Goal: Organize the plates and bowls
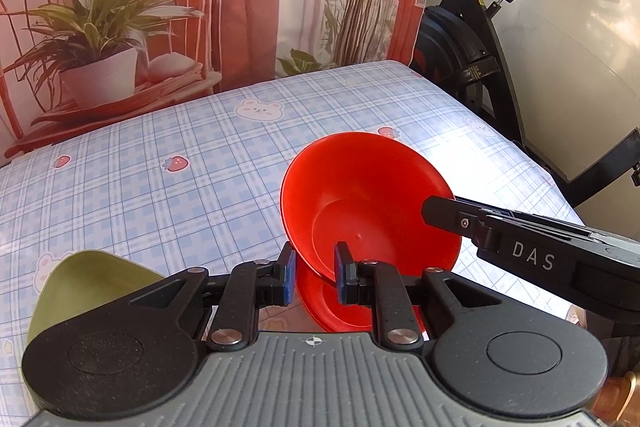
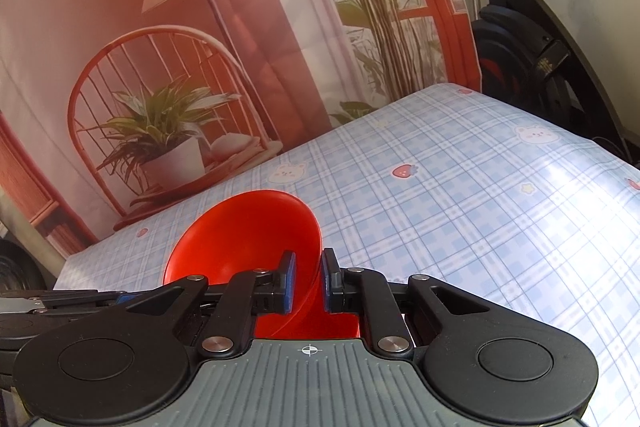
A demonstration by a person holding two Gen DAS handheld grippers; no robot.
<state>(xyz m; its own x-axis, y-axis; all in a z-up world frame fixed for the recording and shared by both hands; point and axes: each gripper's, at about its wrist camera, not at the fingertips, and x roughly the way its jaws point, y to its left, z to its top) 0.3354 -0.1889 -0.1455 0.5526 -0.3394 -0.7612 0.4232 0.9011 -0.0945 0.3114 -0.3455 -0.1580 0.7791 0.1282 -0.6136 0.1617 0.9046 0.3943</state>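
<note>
A red bowl [image 1: 368, 203] is held tilted above the table, its inside facing me in the left wrist view. My left gripper [image 1: 316, 273] is shut on its near rim. My right gripper [image 1: 432, 215] reaches in from the right and grips the bowl's right rim. In the right wrist view the right gripper [image 2: 308, 277] is shut on the red bowl's [image 2: 248, 231] rim. A second red dish [image 1: 332, 311] lies below the bowl, mostly hidden by my left gripper. A green bowl [image 1: 88, 287] sits at the lower left, partly hidden.
The table has a blue plaid cloth [image 1: 180, 195] with bears and strawberries. A printed backdrop [image 1: 120, 7] hangs behind it. An exercise bike [image 1: 480, 39] stands past the table's right edge.
</note>
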